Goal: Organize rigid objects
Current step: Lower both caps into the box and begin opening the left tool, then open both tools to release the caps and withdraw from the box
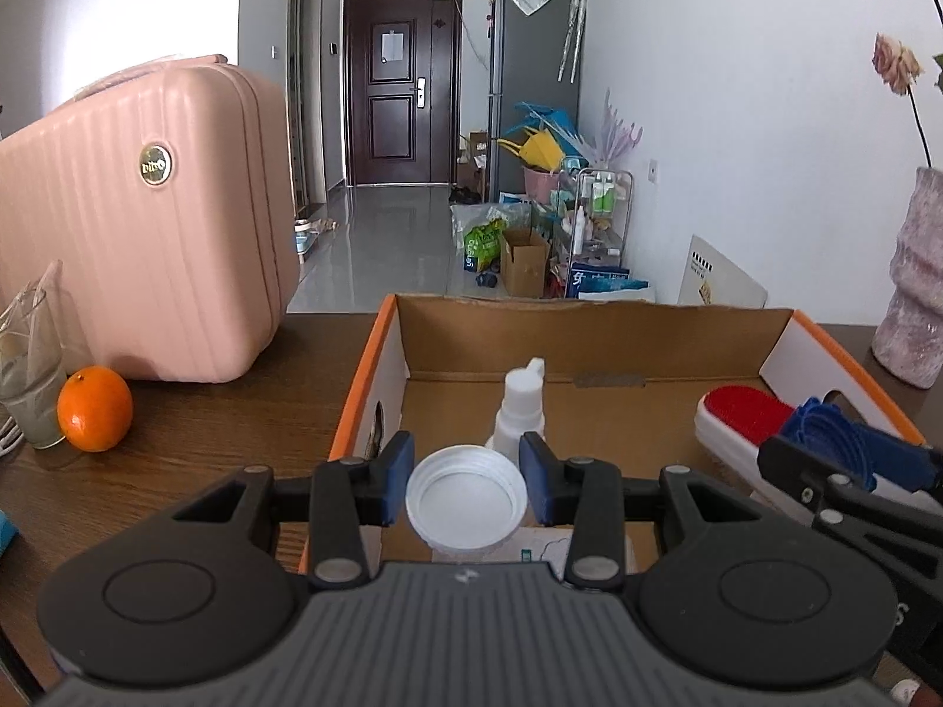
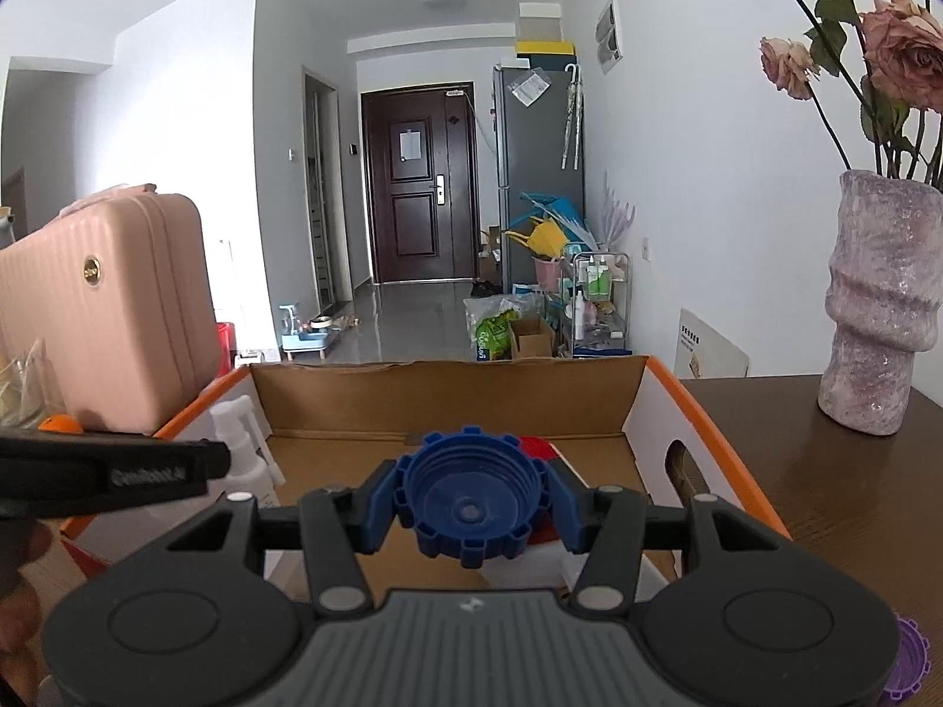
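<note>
Left wrist view: left gripper (image 1: 465, 486) jaws clamp a white cap (image 1: 465, 501) over the cardboard box (image 1: 589, 330), spray bottle (image 1: 521, 412) at 12 o'clock. Right gripper (image 2: 471, 504) jaws grip a blue cap (image 2: 471, 495) above the same box.

Both views bright, even daylight; white walls (image 2: 695, 188) near overexposed. Glossy floor (image 1: 389, 247) carries pale reflections running from the door (image 1: 401, 82). Soft shadow under the suitcase (image 1: 141, 224) on the surface (image 1: 194, 442); dimmer shade inside the box (image 1: 589, 342) along its far wall. Strong fisheye bending: walls and door frames curve outward, corners of the right view vignette to black. Focus sharp mid-frame; the flowers (image 2: 907, 53) and extreme edges slightly soft. No motion blur seen.
</note>
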`<control>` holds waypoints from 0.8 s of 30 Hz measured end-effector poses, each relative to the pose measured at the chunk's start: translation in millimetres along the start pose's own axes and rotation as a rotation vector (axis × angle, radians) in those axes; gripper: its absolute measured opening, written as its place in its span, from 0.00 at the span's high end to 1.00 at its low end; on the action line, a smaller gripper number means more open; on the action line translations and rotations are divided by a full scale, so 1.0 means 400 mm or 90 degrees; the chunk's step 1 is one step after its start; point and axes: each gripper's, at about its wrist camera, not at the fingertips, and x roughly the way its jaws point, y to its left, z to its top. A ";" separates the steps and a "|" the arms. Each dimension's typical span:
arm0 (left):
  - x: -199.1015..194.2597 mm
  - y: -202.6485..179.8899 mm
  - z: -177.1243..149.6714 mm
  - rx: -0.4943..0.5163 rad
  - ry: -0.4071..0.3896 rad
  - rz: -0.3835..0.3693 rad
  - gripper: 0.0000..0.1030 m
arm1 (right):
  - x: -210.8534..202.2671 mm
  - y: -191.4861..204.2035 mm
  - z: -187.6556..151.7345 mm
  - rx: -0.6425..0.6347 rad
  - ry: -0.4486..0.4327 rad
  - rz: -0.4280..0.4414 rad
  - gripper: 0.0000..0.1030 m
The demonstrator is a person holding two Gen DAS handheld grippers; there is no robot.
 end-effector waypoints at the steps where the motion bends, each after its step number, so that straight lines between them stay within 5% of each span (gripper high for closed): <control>1: 0.001 -0.002 -0.002 0.002 0.000 0.000 0.61 | 0.000 0.001 -0.001 -0.002 -0.001 0.000 0.49; 8: -0.005 0.007 0.004 -0.005 -0.006 -0.005 0.55 | -0.003 -0.004 0.001 -0.007 -0.007 0.008 0.49; 11: -0.013 0.011 0.007 -0.007 -0.014 0.002 0.38 | -0.010 -0.007 0.002 -0.007 -0.016 0.007 0.41; 17: -0.051 0.023 0.017 -0.026 -0.054 0.011 0.01 | -0.040 -0.009 0.007 -0.007 -0.047 -0.004 0.08; 19: -0.063 0.026 0.018 -0.033 -0.067 0.012 0.00 | -0.046 -0.007 0.009 -0.009 -0.052 -0.009 0.00; 24: -0.071 0.031 0.023 -0.040 -0.071 0.006 0.00 | -0.053 -0.010 0.012 -0.003 -0.051 -0.010 0.00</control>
